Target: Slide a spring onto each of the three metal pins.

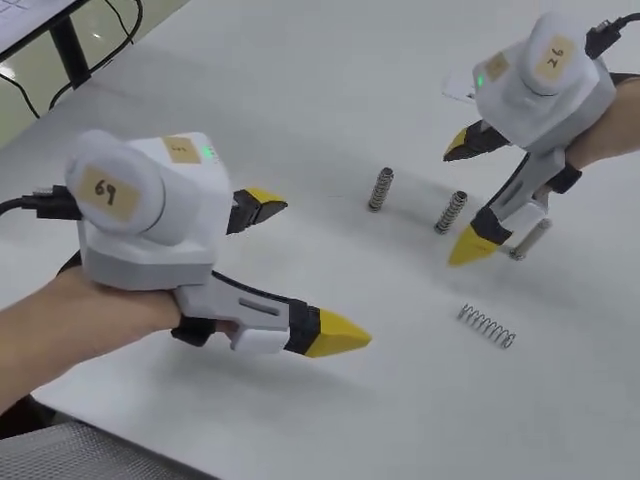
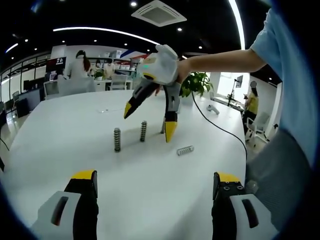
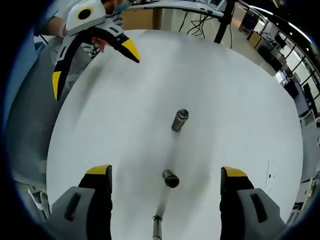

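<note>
Two upright metal pins wear springs: one [image 1: 380, 189] [image 2: 117, 139] [image 3: 179, 120] and another [image 1: 451, 211] [image 2: 143, 130] [image 3: 170, 178]. A bare third pin [image 1: 528, 240] [image 3: 157, 225] stands beside the lower finger of my right gripper [image 1: 462, 200] [image 2: 150, 121] [image 3: 166, 171], which hangs open over the pins with nothing in it. A loose spring [image 1: 486, 326] [image 2: 185, 150] lies flat on the white table [image 1: 330, 90], nearer to me than the pins. My left gripper [image 1: 300, 268] [image 2: 156, 177] [image 3: 93, 65] is open and empty, held low, left of the pins.
The table's near edge [image 1: 120, 425] runs along the bottom left of the head view. A black stand leg [image 1: 70, 45] and cables are off the far left corner. A cable [image 2: 215, 125] trails across the table behind the right gripper. People and chairs are far behind.
</note>
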`<state>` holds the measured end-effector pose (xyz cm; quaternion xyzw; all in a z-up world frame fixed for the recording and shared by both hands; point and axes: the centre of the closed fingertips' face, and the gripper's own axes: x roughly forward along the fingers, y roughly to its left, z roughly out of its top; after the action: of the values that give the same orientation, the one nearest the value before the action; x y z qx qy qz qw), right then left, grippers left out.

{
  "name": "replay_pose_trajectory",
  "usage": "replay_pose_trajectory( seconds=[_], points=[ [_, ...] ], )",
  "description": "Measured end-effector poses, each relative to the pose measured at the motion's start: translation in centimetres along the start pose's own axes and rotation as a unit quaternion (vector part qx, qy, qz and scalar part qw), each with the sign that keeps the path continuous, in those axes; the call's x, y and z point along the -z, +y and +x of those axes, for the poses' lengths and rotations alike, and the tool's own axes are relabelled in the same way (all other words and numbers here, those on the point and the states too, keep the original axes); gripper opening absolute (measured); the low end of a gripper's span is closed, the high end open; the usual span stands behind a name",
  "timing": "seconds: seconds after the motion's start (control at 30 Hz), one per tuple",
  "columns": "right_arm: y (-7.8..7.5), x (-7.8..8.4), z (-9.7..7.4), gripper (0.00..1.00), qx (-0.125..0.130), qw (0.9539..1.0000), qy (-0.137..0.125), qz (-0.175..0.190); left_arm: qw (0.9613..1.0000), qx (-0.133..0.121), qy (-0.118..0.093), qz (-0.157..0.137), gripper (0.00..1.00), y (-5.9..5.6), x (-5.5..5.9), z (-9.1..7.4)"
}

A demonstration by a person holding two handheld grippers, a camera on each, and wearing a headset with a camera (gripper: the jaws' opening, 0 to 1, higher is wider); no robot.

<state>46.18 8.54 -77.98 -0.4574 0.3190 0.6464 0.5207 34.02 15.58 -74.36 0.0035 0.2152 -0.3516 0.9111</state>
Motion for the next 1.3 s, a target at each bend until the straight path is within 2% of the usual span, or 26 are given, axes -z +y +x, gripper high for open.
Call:
replay_pose_trajectory(
  seconds=[0.07,0.17,0.33,0.43,0.53,0.63,0.83,0.9,1.03,1.13,1.23,1.3],
  points=[
    [0.1,-0.3,-0.1,0.94,0.008,0.9998,-0.015,0.004,1.0,0.001,-0.002,0.001,0.93,-0.1,-0.1,0.0],
    [0.2,-0.4,-0.4,0.97,0.014,0.9996,-0.022,0.013,1.0,0.003,-0.004,0.001,0.93,-0.3,-0.2,0.0],
    [0.6,-0.9,-1.3,0.98,0.028,0.9982,-0.045,0.029,1.0,0.005,-0.008,0.002,0.93,-0.5,-0.4,0.0],
    [0.2,-1.0,-1.6,0.98,0.041,0.9959,-0.069,0.042,0.9999,0.007,-0.008,0.002,0.93,-0.5,-0.5,-0.1],
    [0.6,-1.3,-2.1,0.98,0.048,0.993,-0.091,0.057,0.9999,0.007,-0.011,0.005,0.93,-0.5,-0.8,-0.2],
    [1.0,-0.9,-2.5,0.98,0.059,0.9922,-0.091,0.061,0.9999,0.007,-0.011,0.006,0.93,-0.3,-1.0,-0.3],
    [1.8,-0.2,-3.8,0.97,0.078,0.9863,-0.115,0.089,0.9998,0.012,-0.008,0.016,0.92,-0.2,-1.3,-0.3],
    [2.5,0.2,-4.4,0.95,0.078,0.9849,-0.119,0.098,0.9997,0.014,-0.008,0.019,0.92,-0.2,-1.4,-0.3],
    [3.4,0.8,-5.6,0.95,0.098,0.9768,-0.14,0.128,0.9994,0.018,-0.007,0.027,0.92,-0.3,-1.7,-0.3],
    [4.2,1.5,-6.4,0.93,0.111,0.9736,-0.145,0.137,0.9992,0.022,-0.008,0.032,0.92,-0.3,-2.0,-0.2],
    [5.1,1.7,-7.2,0.93,0.123,0.9632,-0.17,0.168,0.9989,0.027,-0.006,0.038,0.92,-0.4,-2.2,-0.1],
    [5.7,2.2,-7.7,0.93,0.13,0.9614,-0.171,0.172,0.9987,0.03,-0.005,0.041,0.92,-0.5,-2.4,0.0]
  ],
)
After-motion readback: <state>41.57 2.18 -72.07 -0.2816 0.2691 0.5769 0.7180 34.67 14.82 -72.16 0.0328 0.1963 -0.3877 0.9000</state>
